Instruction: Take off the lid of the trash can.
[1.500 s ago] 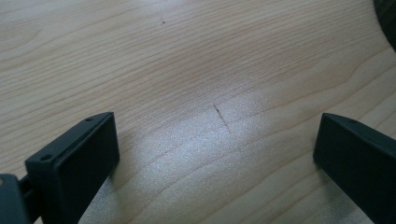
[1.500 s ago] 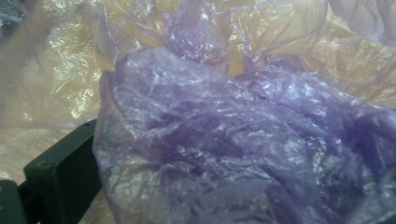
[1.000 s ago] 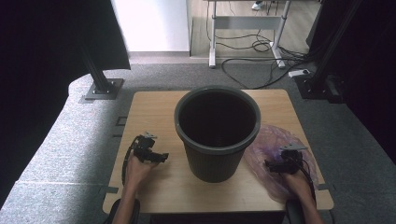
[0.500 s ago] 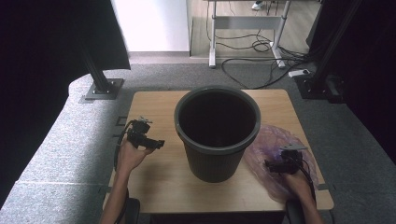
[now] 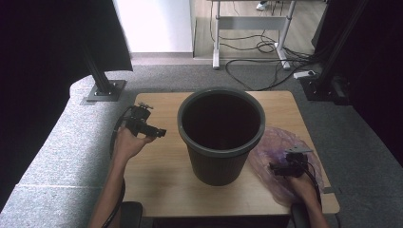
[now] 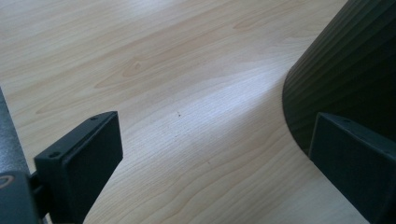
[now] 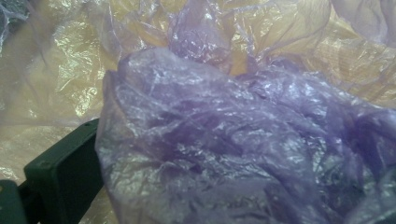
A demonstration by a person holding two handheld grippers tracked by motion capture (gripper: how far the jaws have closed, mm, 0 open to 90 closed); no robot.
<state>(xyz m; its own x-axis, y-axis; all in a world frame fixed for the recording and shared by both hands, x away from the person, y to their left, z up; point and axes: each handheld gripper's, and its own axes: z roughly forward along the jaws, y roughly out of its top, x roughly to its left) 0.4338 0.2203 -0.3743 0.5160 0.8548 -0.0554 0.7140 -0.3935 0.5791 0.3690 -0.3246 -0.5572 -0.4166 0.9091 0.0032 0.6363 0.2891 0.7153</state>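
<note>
Left gripper (image 5: 142,124) lifted, jaws wide open beside the bucket (image 5: 221,135); right gripper (image 5: 286,167) seemingly holds the purple bag (image 5: 275,147).

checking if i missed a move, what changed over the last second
The left gripper moved away from the person along the table's left side, toward the far edge, and now sits beside the bin with its jaws apart, holding nothing. The right gripper stayed on the purple plastic bag; the bag bunches between its jaws, but a firm grip can't be confirmed. Bin and bag did not move.
</note>
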